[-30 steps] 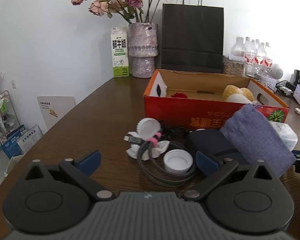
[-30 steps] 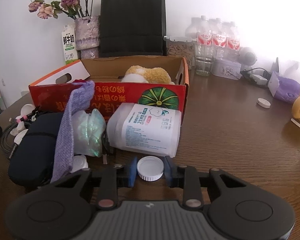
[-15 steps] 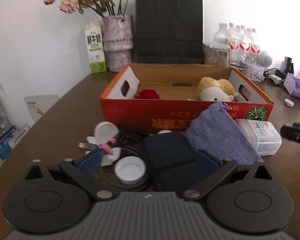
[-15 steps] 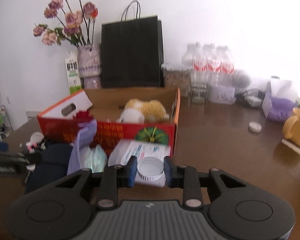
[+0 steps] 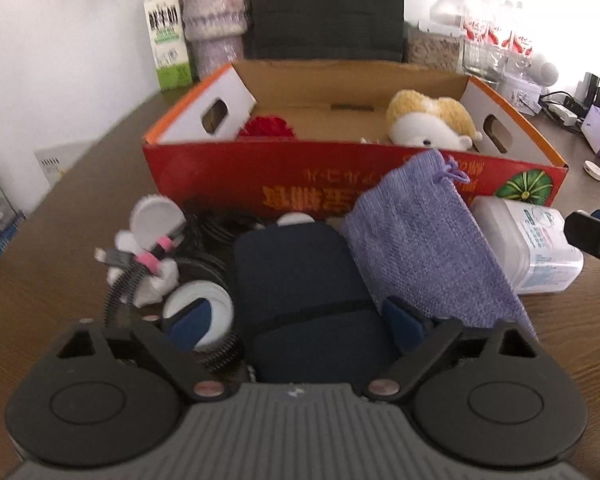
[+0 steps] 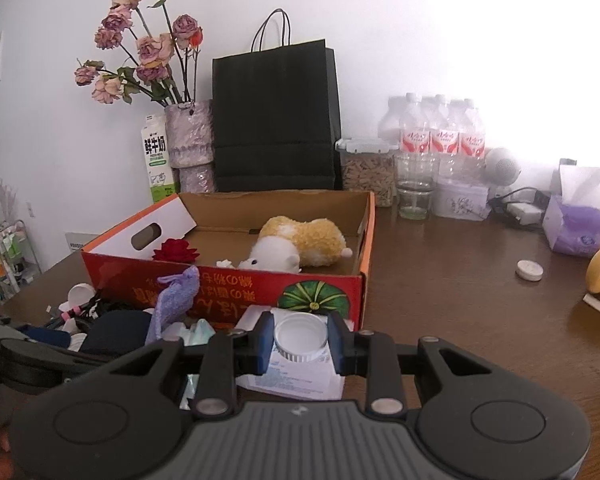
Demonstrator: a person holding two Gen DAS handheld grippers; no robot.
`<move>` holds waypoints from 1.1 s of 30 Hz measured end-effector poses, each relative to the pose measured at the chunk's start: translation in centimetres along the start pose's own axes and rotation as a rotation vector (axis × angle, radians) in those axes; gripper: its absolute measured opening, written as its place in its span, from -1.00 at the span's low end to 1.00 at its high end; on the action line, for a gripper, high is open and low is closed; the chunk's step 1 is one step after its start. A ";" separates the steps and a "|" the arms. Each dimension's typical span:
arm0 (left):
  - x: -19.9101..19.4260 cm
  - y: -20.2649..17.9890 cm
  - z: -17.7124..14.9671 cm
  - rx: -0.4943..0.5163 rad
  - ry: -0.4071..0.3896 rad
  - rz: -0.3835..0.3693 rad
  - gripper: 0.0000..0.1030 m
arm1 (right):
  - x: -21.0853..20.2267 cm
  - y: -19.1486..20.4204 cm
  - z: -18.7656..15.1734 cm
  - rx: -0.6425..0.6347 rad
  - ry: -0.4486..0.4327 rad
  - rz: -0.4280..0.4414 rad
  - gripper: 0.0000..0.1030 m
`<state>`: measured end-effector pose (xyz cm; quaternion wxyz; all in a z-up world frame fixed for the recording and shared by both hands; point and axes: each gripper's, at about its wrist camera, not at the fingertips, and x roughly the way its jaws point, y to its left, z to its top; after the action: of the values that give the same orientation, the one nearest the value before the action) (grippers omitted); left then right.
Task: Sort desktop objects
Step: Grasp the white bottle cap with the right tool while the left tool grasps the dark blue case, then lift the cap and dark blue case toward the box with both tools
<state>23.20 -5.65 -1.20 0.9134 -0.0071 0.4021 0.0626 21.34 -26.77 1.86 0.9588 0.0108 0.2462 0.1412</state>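
Right gripper (image 6: 301, 343) clamps a white cap (image 6: 300, 337) above the pile; left gripper (image 5: 296, 320) gapes, empty, around the dark pouch (image 5: 300, 280). Box (image 5: 340, 184) holds toy and rose — most clutter remains outside.

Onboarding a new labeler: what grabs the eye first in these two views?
The red cardboard box sits mid-table, holding a yellow-and-white plush toy and a red flower. Right in front of the lens, the right tongs pinch a white cap above the clutter. The left tongs gape around a dark blue pouch, with a purple drawstring bag leaning on the box.
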 end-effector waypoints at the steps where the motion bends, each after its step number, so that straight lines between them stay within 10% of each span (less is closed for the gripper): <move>1: 0.2 0.1 -0.1 -0.006 0.009 -0.011 0.71 | 0.1 -0.1 -0.1 0.002 0.003 0.004 -0.47; 10: -0.6 0.2 -0.3 0.026 -0.014 -0.035 0.25 | 0.2 0.1 -0.7 0.001 0.013 0.027 -0.47; 33: -5.5 2.9 0.1 0.034 -0.139 -0.116 0.21 | -2.2 4.2 1.1 -0.043 -0.026 0.028 -0.47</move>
<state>19.29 -3.40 3.02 0.9412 -0.0104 0.3376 0.0029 18.89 -23.27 4.29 0.9598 -0.0048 0.2306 0.1598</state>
